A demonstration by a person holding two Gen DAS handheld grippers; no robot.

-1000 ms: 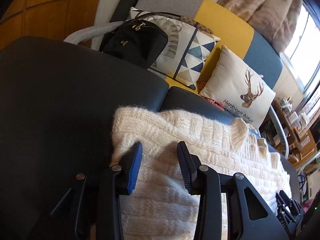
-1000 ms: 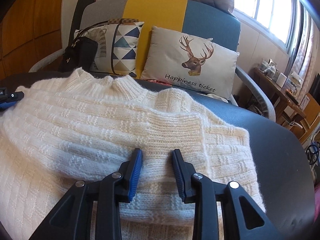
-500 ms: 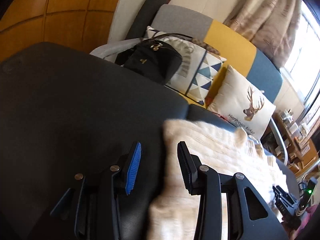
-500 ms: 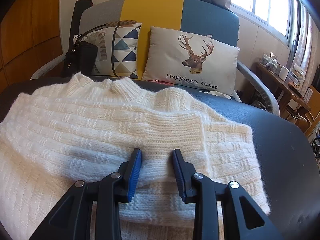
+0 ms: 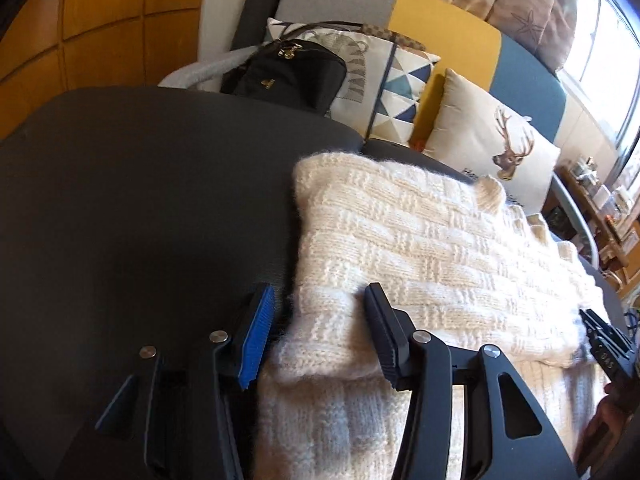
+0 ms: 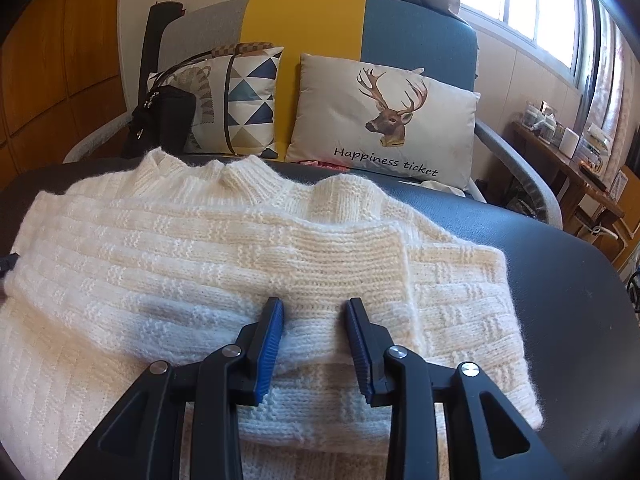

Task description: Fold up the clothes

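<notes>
Left wrist view: the cream knitted sweater (image 5: 420, 248) lay on the dark table (image 5: 140, 200), its folded left edge between the left gripper (image 5: 320, 332), whose jaws were opening — not pinching.

Right wrist view: the right gripper (image 6: 314, 332) stood partly spread, straddling a folded sleeve, pads apparently just touching. The knit looked soft, bulky, floppy — best pinched at doubled edges.
</notes>
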